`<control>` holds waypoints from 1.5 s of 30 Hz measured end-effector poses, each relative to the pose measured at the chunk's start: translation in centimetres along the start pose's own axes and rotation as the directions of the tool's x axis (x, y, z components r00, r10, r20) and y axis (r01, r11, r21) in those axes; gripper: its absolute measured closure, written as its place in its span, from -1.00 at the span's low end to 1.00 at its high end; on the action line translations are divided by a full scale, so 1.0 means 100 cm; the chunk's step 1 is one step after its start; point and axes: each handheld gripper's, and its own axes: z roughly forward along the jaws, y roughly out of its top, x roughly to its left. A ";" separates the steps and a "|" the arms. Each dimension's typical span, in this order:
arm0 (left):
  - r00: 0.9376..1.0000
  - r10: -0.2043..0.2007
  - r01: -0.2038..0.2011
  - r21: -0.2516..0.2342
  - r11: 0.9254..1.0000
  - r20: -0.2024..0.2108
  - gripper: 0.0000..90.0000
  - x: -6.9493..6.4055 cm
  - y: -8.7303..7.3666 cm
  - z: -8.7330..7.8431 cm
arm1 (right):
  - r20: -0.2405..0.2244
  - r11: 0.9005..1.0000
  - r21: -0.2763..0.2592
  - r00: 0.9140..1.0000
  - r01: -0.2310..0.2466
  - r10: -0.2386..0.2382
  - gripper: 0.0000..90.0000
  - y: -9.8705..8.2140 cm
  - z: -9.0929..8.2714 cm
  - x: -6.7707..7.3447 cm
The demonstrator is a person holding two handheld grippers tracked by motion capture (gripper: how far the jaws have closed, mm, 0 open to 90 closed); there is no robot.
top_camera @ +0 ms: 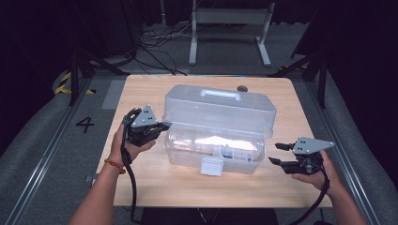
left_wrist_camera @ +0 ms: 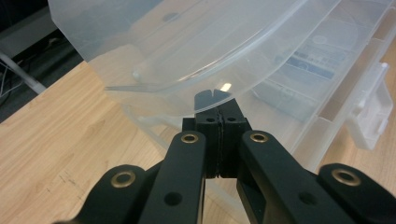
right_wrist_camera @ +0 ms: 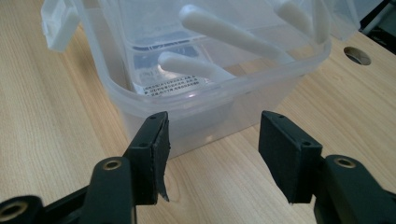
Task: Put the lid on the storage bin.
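Right gripper [top_camera: 280,153] near tabletop [top_camera: 187,185] right-front corner, jaws wide apart, holding nothing, aimed at right end of clear storage box [top_camera: 213,152], just short of it. Left gripper [top_camera: 159,125] near left edge, jaws pressed together at rim of the lid [top_camera: 218,110]; a thin edge seems pinched between the pads, not fully certain. Box base sits mid-tabletop, latch [top_camera: 211,166] hanging loose at front, white pieces [right_wrist_camera: 224,32] and a printed label inside. Lid is raised, tilted back toward far edge. Likely step: opening or closing lid by its left rim. Next move probably calls for right gripper steadying the base while left swings lid.
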 end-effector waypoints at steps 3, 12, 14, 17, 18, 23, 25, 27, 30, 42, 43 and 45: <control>1.000 -0.007 0.007 -0.001 1.000 0.005 0.99 -0.001 -0.002 0.000 | -0.003 1.000 0.007 1.000 -0.008 0.008 -0.02 -0.003 0.003 0.000; 1.000 -0.016 0.016 -0.001 1.000 0.012 0.99 -0.005 -0.011 0.003 | 0.001 0.998 0.056 1.000 -0.016 0.016 -0.08 -0.013 0.012 0.002; 1.000 -0.015 0.015 -0.002 1.000 0.014 0.99 -0.006 -0.011 0.002 | -0.007 0.996 0.083 1.000 -0.015 0.016 -0.09 -0.017 0.013 0.002; 1.000 -0.010 0.010 -0.001 1.000 0.012 0.99 -0.007 -0.011 0.001 | -0.012 0.995 0.097 1.000 -0.024 0.025 -0.12 -0.024 0.014 0.002; 1.000 -0.010 0.010 -0.001 1.000 0.012 0.99 -0.007 -0.012 0.001 | -0.007 0.994 0.101 1.000 -0.029 0.030 -0.13 -0.027 0.014 0.001; 1.000 -0.019 0.019 -0.007 1.000 0.014 0.99 -0.009 -0.016 -0.001 | -0.001 0.991 0.110 0.997 -0.078 0.079 -0.14 -0.042 0.015 -0.002; 1.000 -0.024 0.024 -0.005 1.000 0.012 0.99 -0.010 -0.019 -0.001 | 0.000 0.990 0.115 0.996 -0.088 0.088 -0.14 -0.045 0.016 -0.003; 0.999 -0.030 0.030 -0.004 1.000 0.016 0.99 -0.011 -0.021 -0.001 | 0.002 0.989 0.115 0.996 -0.091 0.091 -0.14 -0.046 0.016 -0.003; 0.999 -0.031 0.031 0.000 1.000 0.017 0.99 -0.011 -0.027 -0.001 | 0.004 0.989 0.116 0.996 -0.094 0.095 -0.15 -0.047 0.017 -0.002; 0.999 -0.044 0.044 0.047 0.998 0.014 0.99 -0.015 -0.041 0.003 | 0.002 0.986 0.126 0.994 -0.106 0.106 -0.15 -0.051 0.020 0.000; 0.999 -0.049 0.048 0.054 0.997 0.015 0.99 -0.016 -0.042 0.004 | 0.002 0.986 0.125 0.994 -0.107 0.108 -0.15 -0.051 0.021 0.000; 0.998 -0.057 0.056 0.047 0.997 0.019 0.99 -0.017 -0.045 0.005 | 0.002 0.986 0.124 0.994 -0.112 0.113 -0.15 -0.052 0.021 0.001</control>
